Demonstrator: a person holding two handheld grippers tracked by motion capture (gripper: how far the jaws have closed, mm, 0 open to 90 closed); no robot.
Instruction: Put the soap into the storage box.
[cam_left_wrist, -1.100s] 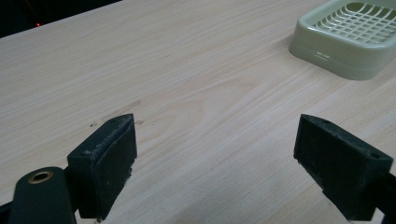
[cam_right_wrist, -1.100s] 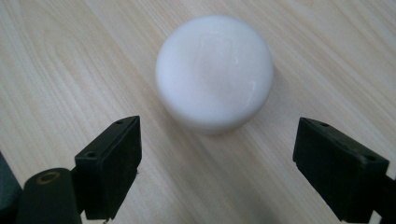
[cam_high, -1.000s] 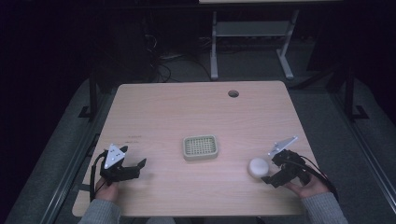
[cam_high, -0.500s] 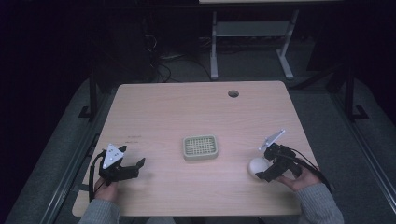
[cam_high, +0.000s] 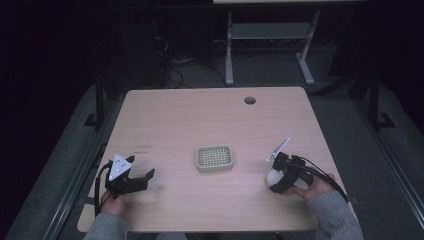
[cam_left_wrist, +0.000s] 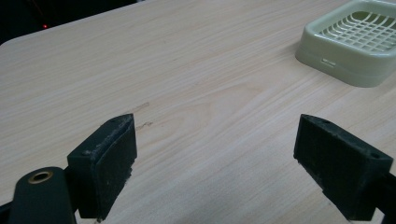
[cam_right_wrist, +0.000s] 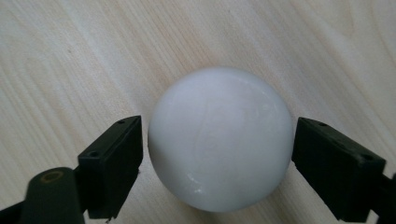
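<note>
White ball between tilted hand-held gripper

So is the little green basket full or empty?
Empty. The basket shows only its bare grid floor from above, and the white ball sits on the table between the right gripper's open jaws.

Ball right of tray, on table.

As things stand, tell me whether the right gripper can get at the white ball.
Probably yes: the right gripper already straddles the white ball, jaws open either side, with nothing between them on the table.
</note>
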